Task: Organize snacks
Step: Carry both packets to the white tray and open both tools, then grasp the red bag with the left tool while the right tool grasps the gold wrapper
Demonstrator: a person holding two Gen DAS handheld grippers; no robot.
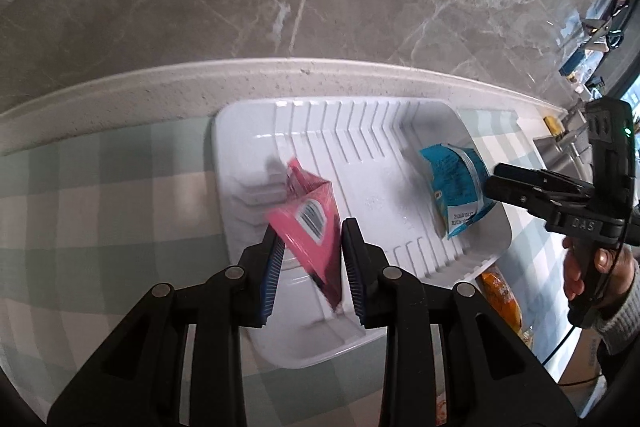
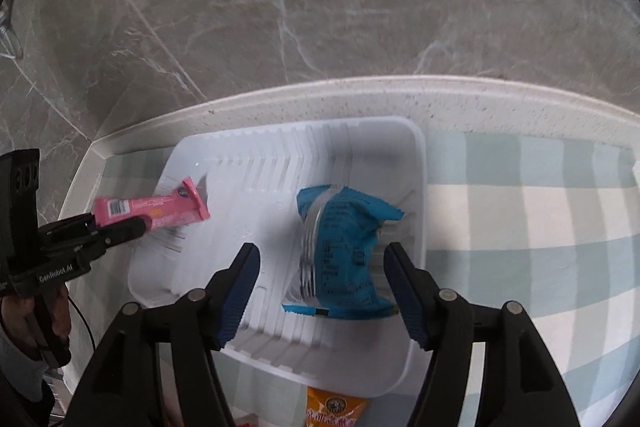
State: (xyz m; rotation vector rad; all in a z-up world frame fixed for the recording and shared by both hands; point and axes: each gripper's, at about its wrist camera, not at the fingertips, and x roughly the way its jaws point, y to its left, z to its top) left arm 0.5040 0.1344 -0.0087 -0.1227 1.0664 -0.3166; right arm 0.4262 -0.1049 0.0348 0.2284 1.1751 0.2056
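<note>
A: Where is the pink snack (image 1: 306, 227)?
B: Pinched in the left gripper's (image 1: 310, 259) narrow jaws, over the white tray's (image 1: 248, 123) left end, pointing away from them.
A: The blue bag (image 2: 344, 251)?
B: Lying in the tray, loose between the right gripper's (image 2: 320, 283) wide jaws.

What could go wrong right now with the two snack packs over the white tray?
The left tongs pinch the pink pack at one end only, so it could swing or slip before it lies flat in the white tray. The right tongs stand open around the blue pack; pulling away could snag it.
</note>
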